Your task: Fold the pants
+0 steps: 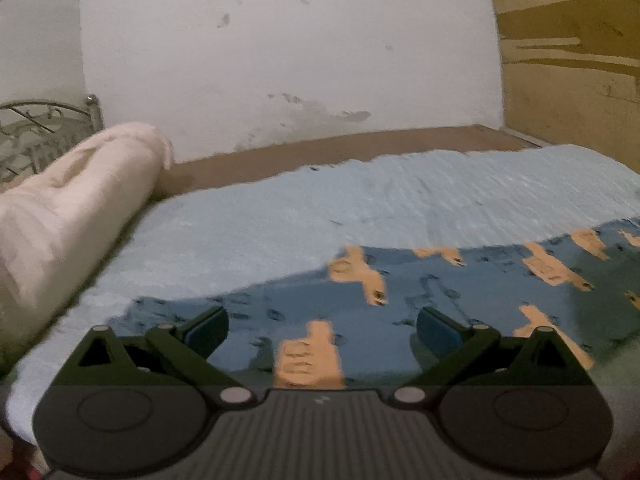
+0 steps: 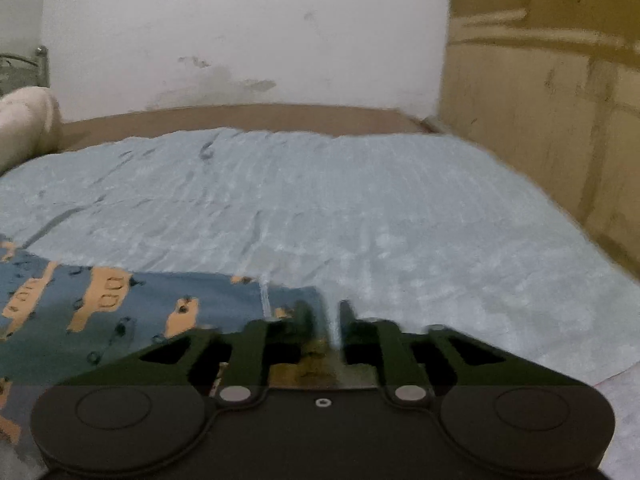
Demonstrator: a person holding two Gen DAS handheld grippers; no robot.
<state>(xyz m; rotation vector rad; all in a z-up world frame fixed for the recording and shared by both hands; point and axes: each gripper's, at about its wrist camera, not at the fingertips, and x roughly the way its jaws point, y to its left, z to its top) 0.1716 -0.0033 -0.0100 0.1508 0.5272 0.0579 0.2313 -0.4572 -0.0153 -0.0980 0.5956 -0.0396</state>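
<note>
both tongs are seen low over the near edge of the bed. left tongs (image 1: 322,326) are spread wide, with nothing pressed between the two blue-padded fingers (image 1: 208,330); under the gap lies the pants (image 1: 440,292), blue cloth printed with orange vehicle shapes, spread flat on the light blue bedsheet (image 1: 280,208) along the bed's near edge. right tongs (image 2: 326,316) are held with a narrow gap between the fingers; whether cloth is caught there cannot be told, since the tips are blurred, though the gap sits right at the right-hand end of the pants (image 2: 120,312), where a pale seam line runs across the cloth. beyond that end only the bedsheet (image 2: 360,200) is shown, wrinkled, up to the bed's far edge. a cream rolled blanket (image 1: 68,208) is laid along the left edge of the bed, and a brown strip of mattress (image 1: 340,146) is left uncovered along the far edge, against a stained white wall (image 1: 280,40).
</note>
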